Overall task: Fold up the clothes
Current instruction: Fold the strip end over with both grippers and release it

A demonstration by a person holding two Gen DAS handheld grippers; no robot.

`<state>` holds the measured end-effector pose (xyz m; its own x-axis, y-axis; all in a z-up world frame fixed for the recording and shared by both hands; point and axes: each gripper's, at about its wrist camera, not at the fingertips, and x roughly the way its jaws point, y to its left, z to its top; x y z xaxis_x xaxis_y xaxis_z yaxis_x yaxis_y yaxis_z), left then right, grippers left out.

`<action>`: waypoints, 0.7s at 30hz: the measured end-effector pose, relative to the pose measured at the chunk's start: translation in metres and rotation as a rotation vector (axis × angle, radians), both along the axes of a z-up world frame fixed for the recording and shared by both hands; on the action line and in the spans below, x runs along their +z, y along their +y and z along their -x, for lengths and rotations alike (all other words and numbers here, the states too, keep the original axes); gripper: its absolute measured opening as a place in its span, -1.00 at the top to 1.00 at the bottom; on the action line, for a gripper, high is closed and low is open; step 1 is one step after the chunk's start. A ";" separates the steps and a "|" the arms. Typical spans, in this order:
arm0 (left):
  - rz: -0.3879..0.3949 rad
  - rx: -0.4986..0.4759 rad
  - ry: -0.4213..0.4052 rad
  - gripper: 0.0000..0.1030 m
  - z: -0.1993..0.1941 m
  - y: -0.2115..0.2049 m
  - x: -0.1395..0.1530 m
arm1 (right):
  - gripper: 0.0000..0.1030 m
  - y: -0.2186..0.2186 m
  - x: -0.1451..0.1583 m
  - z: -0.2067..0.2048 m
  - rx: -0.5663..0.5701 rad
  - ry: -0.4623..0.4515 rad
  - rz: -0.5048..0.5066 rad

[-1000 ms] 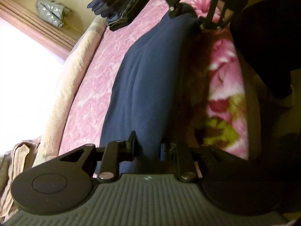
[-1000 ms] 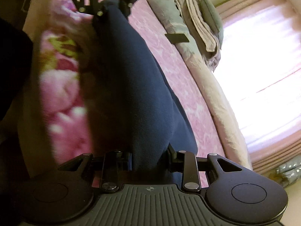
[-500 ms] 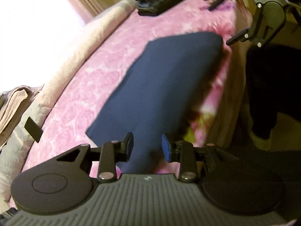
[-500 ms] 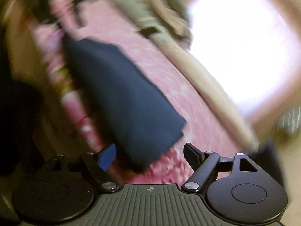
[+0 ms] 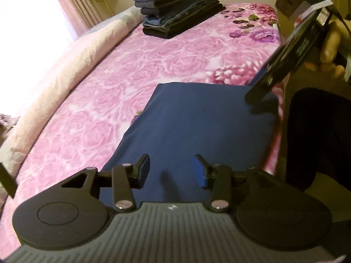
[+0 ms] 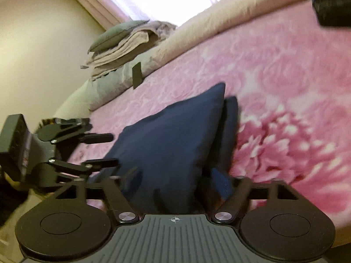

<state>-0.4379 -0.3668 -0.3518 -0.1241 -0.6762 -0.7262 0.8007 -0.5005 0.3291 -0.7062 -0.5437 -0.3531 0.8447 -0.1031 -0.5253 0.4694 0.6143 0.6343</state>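
Observation:
A folded navy garment (image 5: 197, 127) lies flat on the pink floral bedspread (image 5: 122, 87) near the bed's front edge. My left gripper (image 5: 172, 172) is open and empty, just above the garment's near end. My right gripper (image 6: 175, 180) is open, its fingers on either side of the garment's other end (image 6: 171, 135); whether they touch the cloth is unclear. The right gripper also shows in the left wrist view (image 5: 285, 59), over the garment's far corner. The left gripper shows in the right wrist view (image 6: 98, 150), open.
A stack of folded dark clothes and jeans (image 5: 177, 8) sits at the far end of the bed. A rolled beige duvet (image 5: 54, 83) runs along the window side. Folded beige linens and a grey pillow (image 6: 122, 41) lie at the other end. The person's dark leg (image 5: 318, 135) stands at the bed's edge.
Both grippers let go of the navy garment, which now lies flat on the bed. Both opened and swung round to face the garment from its two ends.

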 end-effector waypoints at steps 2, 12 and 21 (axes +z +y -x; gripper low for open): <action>-0.011 -0.004 0.000 0.22 0.002 -0.007 -0.003 | 0.14 -0.012 -0.008 -0.007 0.012 0.000 -0.047; -0.048 -0.050 -0.008 0.18 0.017 0.003 -0.003 | 0.76 -0.010 -0.007 0.010 0.030 -0.017 -0.138; -0.053 -0.033 -0.014 0.17 0.021 -0.008 0.000 | -0.21 0.006 -0.003 0.030 -0.018 -0.083 -0.075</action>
